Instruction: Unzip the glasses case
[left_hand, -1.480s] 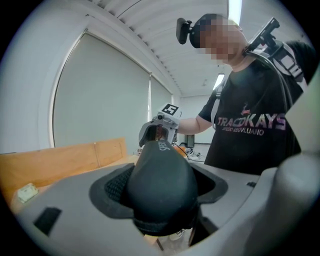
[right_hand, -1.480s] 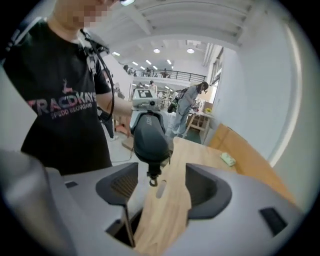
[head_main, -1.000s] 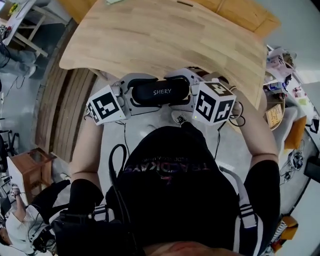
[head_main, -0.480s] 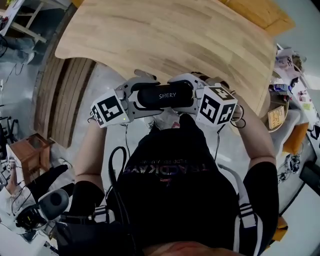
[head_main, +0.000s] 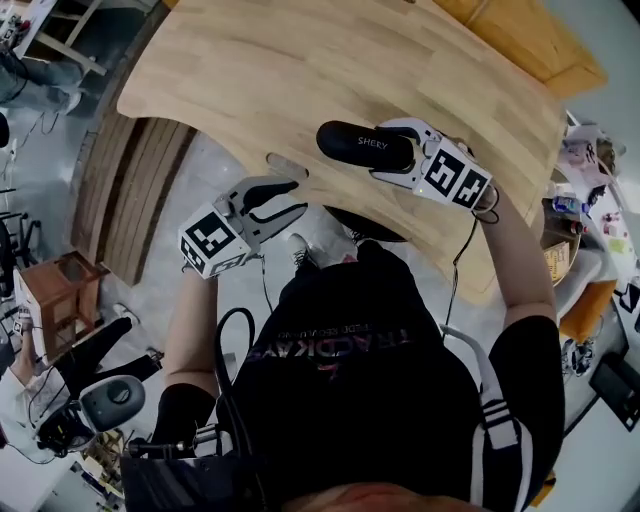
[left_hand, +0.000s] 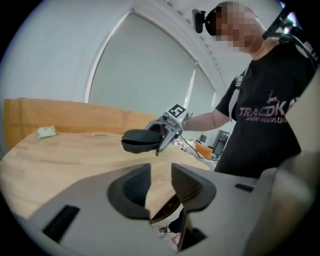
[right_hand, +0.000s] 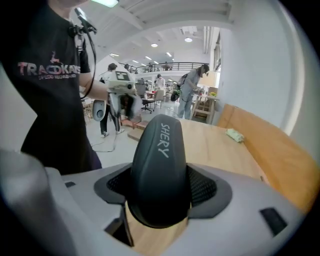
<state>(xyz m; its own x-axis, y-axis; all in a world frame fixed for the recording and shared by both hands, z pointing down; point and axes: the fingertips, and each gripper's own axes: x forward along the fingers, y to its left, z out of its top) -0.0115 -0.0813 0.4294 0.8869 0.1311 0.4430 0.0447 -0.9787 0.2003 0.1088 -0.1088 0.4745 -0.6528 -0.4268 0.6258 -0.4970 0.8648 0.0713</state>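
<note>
The black zipped glasses case (head_main: 362, 145) printed SHERY hangs over the wooden table (head_main: 300, 70), with my right gripper (head_main: 385, 150) shut on one end. In the right gripper view the case (right_hand: 159, 165) fills the space between the right gripper's (right_hand: 161, 186) pads. My left gripper (head_main: 293, 197) is below and left of the case, off it, by the table's near edge. Its jaws have just been closing and nothing is between them; a narrow gap remains at the left gripper (left_hand: 161, 172). From there the case (left_hand: 142, 140) shows ahead, held in the air.
A small pale green object (left_hand: 47, 132) lies far across the table (left_hand: 60, 155), near a wooden board behind it. Wooden steps (head_main: 140, 200) and a small stool (head_main: 55, 300) stand on the floor to the left. People stand in the background of the right gripper view.
Both grippers held the case before. The left one has let go and dropped down to the left, its jaws narrower. The right one has carried the case up and right over the table.
</note>
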